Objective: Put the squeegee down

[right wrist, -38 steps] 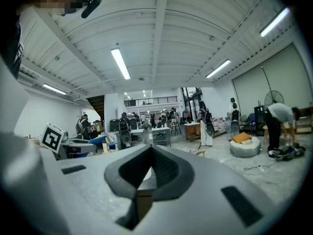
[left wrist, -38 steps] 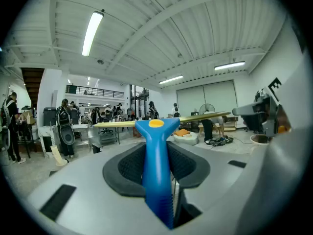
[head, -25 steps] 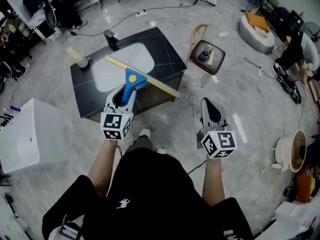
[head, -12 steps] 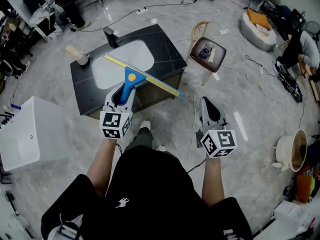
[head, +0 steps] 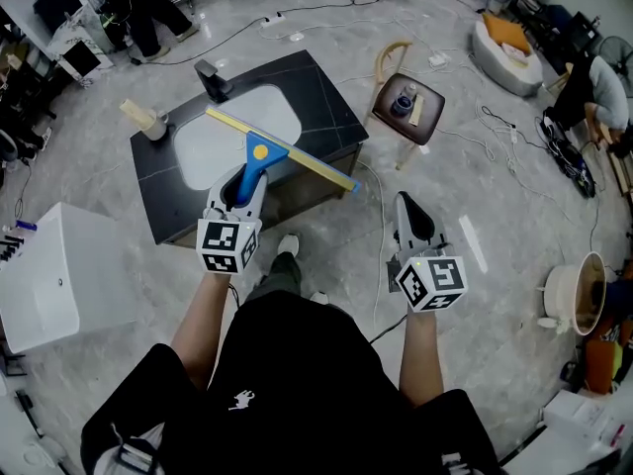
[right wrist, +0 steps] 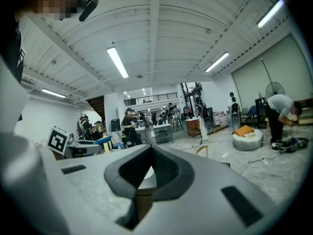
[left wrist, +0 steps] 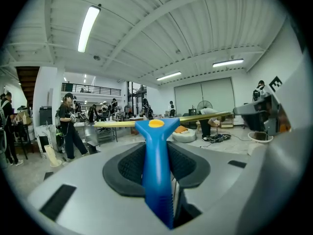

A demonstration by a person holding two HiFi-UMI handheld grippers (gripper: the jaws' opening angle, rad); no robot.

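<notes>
Standing ahead is a dark bench (head: 331,107) with a white basin (head: 232,127) set in it, and over its near edge the squeegee (head: 265,156) is held with its long yellow blade lying crosswise. The left hand-held gripper (head: 242,181) clamps the squeegee's blue handle, while the right hand-held gripper (head: 410,216), well apart over the floor, has its jaws together on nothing.

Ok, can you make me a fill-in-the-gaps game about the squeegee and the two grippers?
The left gripper is shut on the squeegee's handle, which is ___. The squeegee's long bar is ___. The right gripper holds ___. The counter around the white sink is ___.
Missing words: blue, yellow, nothing, black.
</notes>
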